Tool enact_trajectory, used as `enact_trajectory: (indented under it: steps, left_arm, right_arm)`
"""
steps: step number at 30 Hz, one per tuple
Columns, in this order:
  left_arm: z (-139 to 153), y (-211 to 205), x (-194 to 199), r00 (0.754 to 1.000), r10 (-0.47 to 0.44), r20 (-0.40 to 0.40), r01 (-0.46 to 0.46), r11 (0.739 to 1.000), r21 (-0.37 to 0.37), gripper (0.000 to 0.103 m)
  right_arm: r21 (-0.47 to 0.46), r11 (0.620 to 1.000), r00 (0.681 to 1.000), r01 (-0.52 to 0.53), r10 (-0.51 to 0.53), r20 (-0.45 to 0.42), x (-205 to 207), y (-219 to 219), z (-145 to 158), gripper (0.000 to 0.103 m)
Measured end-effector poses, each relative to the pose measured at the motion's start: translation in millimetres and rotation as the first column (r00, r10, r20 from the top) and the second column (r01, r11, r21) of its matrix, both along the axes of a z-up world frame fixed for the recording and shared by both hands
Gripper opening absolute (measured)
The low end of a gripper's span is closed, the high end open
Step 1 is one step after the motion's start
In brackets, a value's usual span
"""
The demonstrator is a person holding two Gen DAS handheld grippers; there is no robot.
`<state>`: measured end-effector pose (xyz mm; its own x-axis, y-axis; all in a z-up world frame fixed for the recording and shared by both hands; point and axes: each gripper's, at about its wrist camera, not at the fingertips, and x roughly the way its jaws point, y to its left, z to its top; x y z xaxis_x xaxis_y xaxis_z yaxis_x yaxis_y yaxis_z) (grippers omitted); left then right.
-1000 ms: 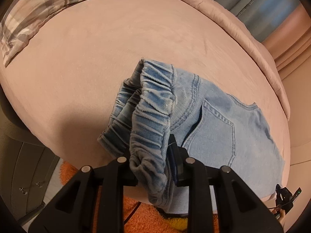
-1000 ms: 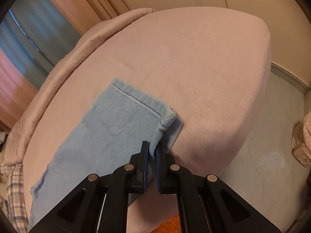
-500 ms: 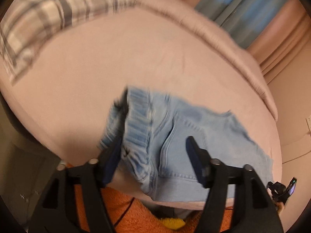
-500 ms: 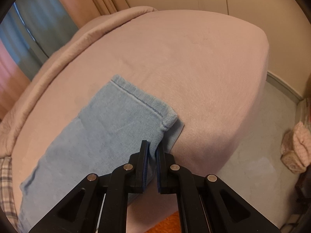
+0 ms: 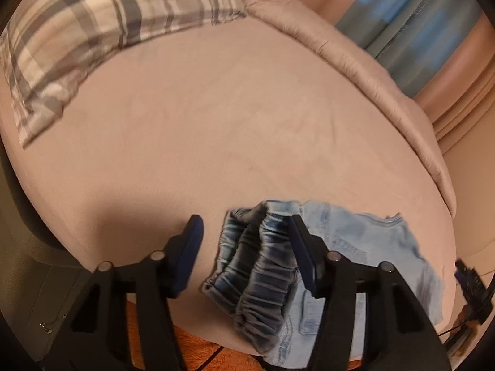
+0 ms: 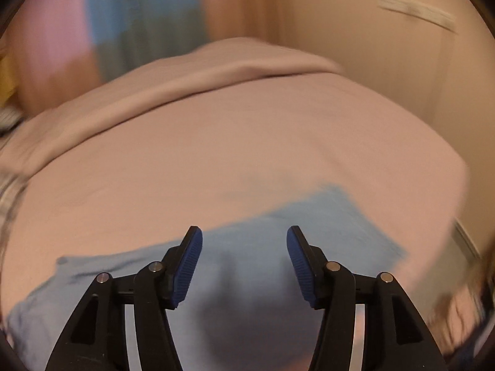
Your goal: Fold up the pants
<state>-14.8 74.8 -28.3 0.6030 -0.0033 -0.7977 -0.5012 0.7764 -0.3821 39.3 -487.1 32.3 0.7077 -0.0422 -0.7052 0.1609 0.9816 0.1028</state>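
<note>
Left gripper [image 5: 244,238]: fingers apart and closing, loose around the pants' [image 5: 355,241] waistband at the bed [image 5: 216,108] edge. Right gripper [image 6: 244,247]: fingers opening above the leg, empty. Risk: overhanging waistband may slide off the bed.

1. The left wrist view looks forward and steeply down along the left gripper [image 5: 244,232], close above the near edge of the bed [image 5: 216,117], facing the plaid pillow [image 5: 92,31] and curtain [image 5: 417,21].
2. The right wrist view, blurred, looks down along the right gripper [image 6: 244,241], close over the bed [image 6: 247,154], facing a wall [image 6: 386,61].
3. Both views share the bed and the pants [image 5: 355,247] [image 6: 247,262].
</note>
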Motion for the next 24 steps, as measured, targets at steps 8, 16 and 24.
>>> enact_trajectory:
  steps: [8, 16, 24]
  left_arm:
    - [-13.7, 5.5, -6.1, 0.999, 0.040, -0.015, -0.041, 0.997, -0.063, 0.057]
    - [-19.9, 7.4, -7.5, 0.999, 0.035, -0.012, -0.035, 0.998, -0.052, 0.062]
    - [-22.2, 6.5, -5.1, 0.999, 0.045, -0.009, -0.046, 0.998, -0.031, 0.066]
  right_arm:
    - [0.016, 0.866, 0.858, -0.500, 0.498, -0.125, 48.3, 158.5, -14.2, 0.056]
    - [-0.093, 0.725, 0.718, -0.682, 0.640, -0.275, 82.3, 256.9, -44.2, 0.056]
    - [-0.061, 0.645, 0.619, -0.761, 0.695, -0.366, 85.2, 283.0, -73.4, 0.036]
